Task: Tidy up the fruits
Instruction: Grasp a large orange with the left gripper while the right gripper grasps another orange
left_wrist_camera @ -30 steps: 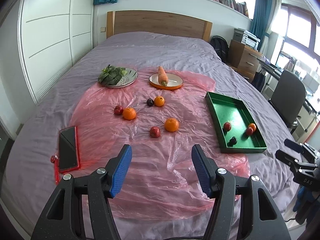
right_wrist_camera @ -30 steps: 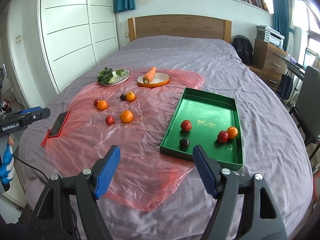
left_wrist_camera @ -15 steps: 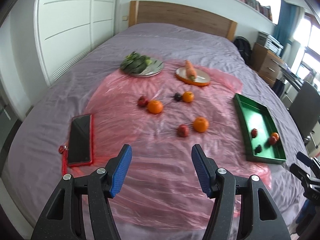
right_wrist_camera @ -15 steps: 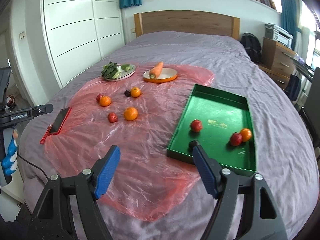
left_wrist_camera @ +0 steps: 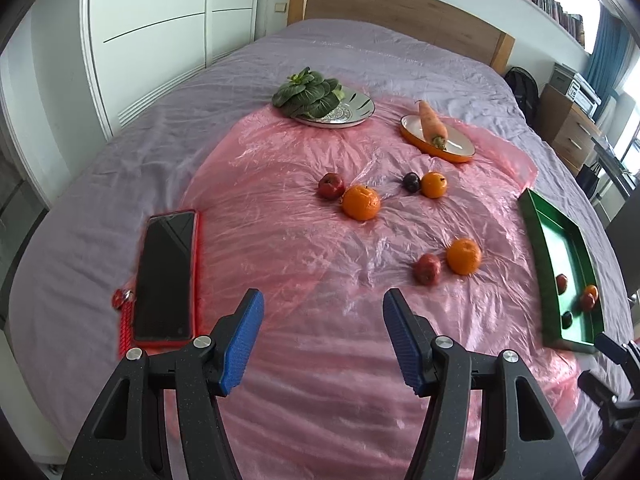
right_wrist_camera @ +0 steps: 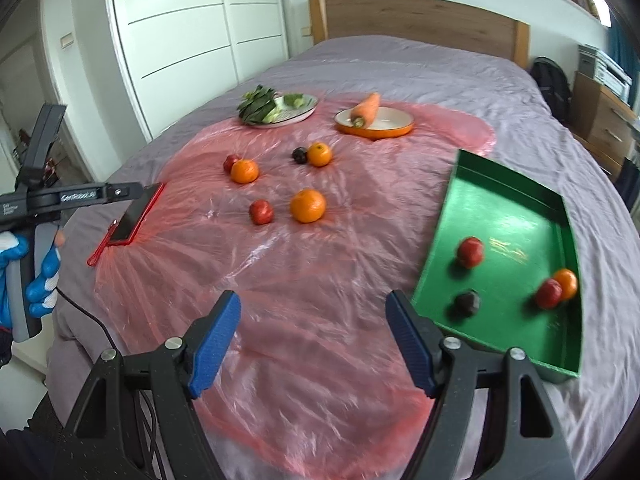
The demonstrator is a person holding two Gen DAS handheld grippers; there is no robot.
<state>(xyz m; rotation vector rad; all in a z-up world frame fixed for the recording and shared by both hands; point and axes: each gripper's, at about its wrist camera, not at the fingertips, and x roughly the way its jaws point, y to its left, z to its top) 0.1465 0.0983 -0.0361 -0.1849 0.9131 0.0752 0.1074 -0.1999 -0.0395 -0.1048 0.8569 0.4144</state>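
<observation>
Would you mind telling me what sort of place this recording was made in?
A bedroom, most likely: the work surface is a bed with a wooden headboard, beside white wardrobe doors and a chest of drawers.

A translucent pink plastic sheet [right_wrist_camera: 320, 320] covers the lilac bed [right_wrist_camera: 420, 68]; the tray [right_wrist_camera: 508, 208] is green, with a blurred, seemingly gold mark [right_wrist_camera: 508, 246]; the phone [left_wrist_camera: 164, 272] is black, red-cased.

Green tray [left_wrist_camera: 538, 240] near corner behind right hand-held gripper [left_wrist_camera: 616, 364].

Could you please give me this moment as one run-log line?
left gripper: open, empty | right gripper: open, empty | tray: four fruits | sheet: six fruits loose | phase: no fruit grasped
</observation>
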